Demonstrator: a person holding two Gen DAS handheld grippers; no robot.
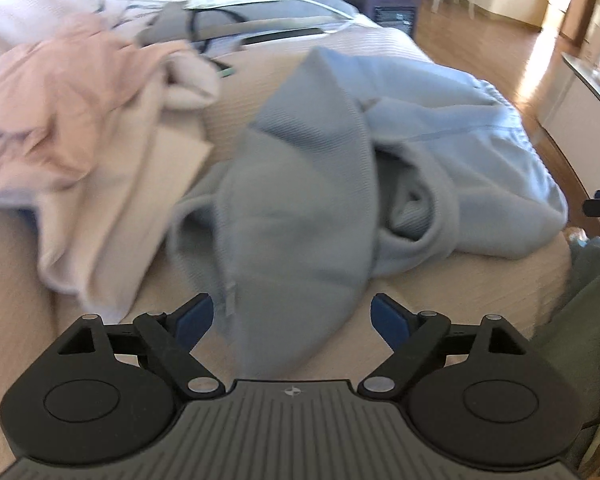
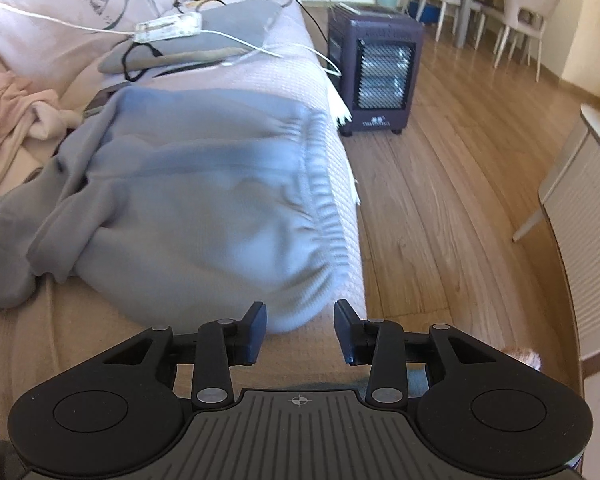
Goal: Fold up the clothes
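A light blue-grey garment (image 1: 320, 168) lies crumpled on the beige cover (image 1: 100, 360) of a bed or couch. In the right wrist view the garment (image 2: 204, 200) shows a gathered elastic band (image 2: 324, 208) along the edge by the floor. My left gripper (image 1: 292, 320) hangs open and wide over a raised fold of it; the cloth runs between the blue pads without being pressed. My right gripper (image 2: 300, 332) stands open just short of the garment's near end, pads apart and holding nothing.
A heap of pink and cream clothes (image 1: 80, 120) lies to the left. Behind are a grey cushion (image 2: 220, 28), a power strip (image 2: 168, 26) and cables. A dark heater (image 2: 380, 76) stands on the wood floor (image 2: 440, 200); a white cabinet (image 2: 588, 220) is at the right.
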